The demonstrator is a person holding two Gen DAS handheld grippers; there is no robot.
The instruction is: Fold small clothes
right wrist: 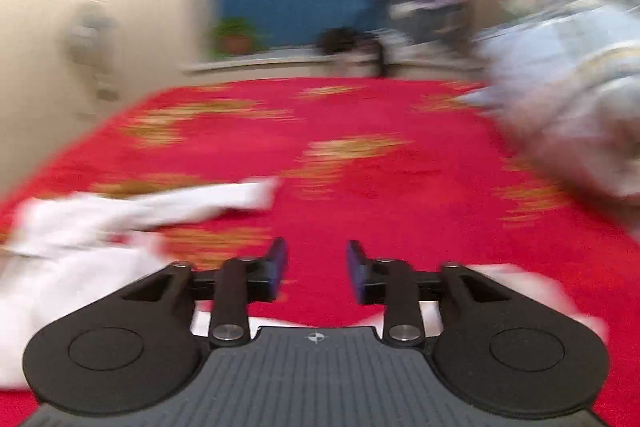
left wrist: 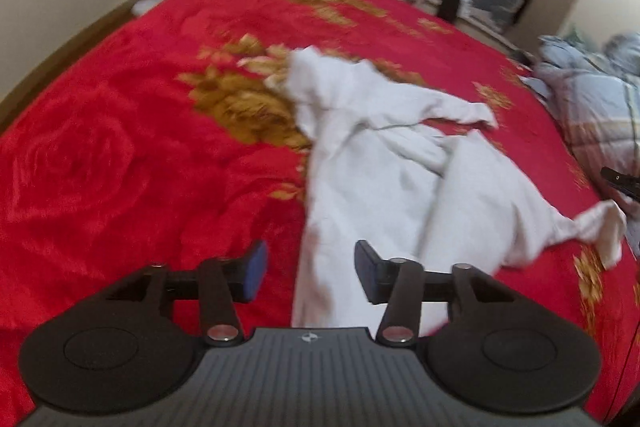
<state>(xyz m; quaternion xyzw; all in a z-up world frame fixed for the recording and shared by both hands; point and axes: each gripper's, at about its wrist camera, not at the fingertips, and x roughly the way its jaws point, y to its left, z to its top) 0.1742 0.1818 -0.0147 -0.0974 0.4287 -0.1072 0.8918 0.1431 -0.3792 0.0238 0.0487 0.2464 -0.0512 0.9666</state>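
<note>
**White cotton lying loose, both tongs standing empty**

White, thin fabric is filling the view past the left tongs [left wrist: 310, 269], whose jaws are standing apart with nothing pressed between the pads; the near hem of the small white garment [left wrist: 372, 167] is lying just beneath and beyond them. The right tongs [right wrist: 316, 269] are likewise standing parted and empty, hanging over bare red bedspread [right wrist: 400, 187], with white cloth showing to their left and a scrap under their right side.

The garment is lying rumpled on the bed, roughly in the middle, one sleeve [left wrist: 456, 107] trailing away to the right and a twisted corner [left wrist: 596, 227] reaching toward the right edge. Farther out, a pale blue checked quilt [left wrist: 600, 95] is bunching at the bed's right side.

Judging by its creases, the cloth is probably light, limp and easily dragged; it is likely offering no stiffness to push against. Pinching at hem corners or shoulder seams looks wisest, since a grip mid-panel would likely only gather folds.
</note>
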